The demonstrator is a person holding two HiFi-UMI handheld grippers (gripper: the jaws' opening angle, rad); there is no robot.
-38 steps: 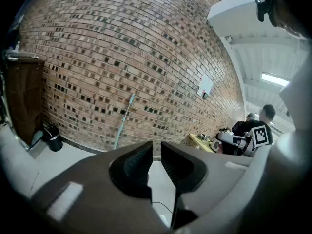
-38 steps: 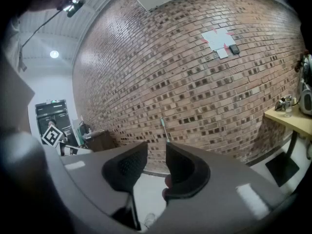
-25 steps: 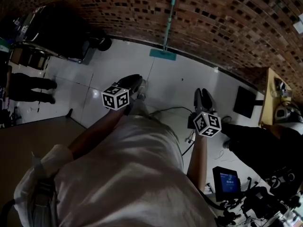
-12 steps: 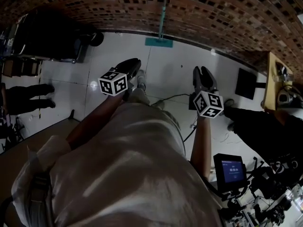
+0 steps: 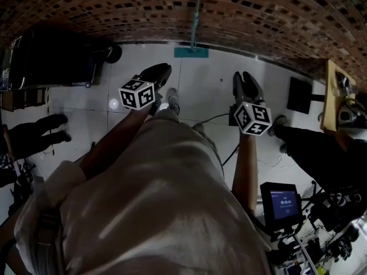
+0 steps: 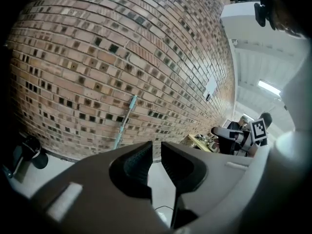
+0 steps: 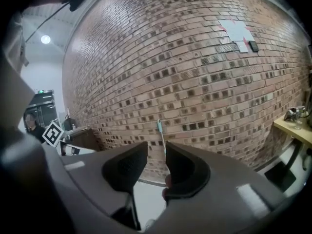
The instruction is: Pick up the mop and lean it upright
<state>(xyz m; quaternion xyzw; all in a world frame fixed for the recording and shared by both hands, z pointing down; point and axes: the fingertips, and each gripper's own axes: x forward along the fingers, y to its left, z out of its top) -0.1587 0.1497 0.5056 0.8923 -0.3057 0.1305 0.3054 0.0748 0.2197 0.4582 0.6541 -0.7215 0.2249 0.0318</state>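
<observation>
Teal mop (image 5: pixel 195 24) leaning upright against brick wall (image 5: pixel 269 10), well ahead of both grippers. Probably light, stiff, smooth-shafted; best pinched mid-handle. Left gripper (image 5: pixel 162 69) jaws pressed together, empty; right gripper (image 5: pixel 245 76) jaws slightly parted, empty.

The left gripper (image 6: pixel 156 146) fills the lower frame, its two dark jaws drawn together with only a sliver between the tips and nothing held there; beyond them a brick wall (image 6: pixel 97 57) spans the view; a teal mop (image 6: pixel 125 122) leans upright against it, its head hidden behind the jaws; pale floor (image 6: pixel 51 165) meets the wall's foot; far right, the right gripper (image 6: pixel 218 131) shows with its marker cube, near a table (image 6: pixel 199 141).
</observation>
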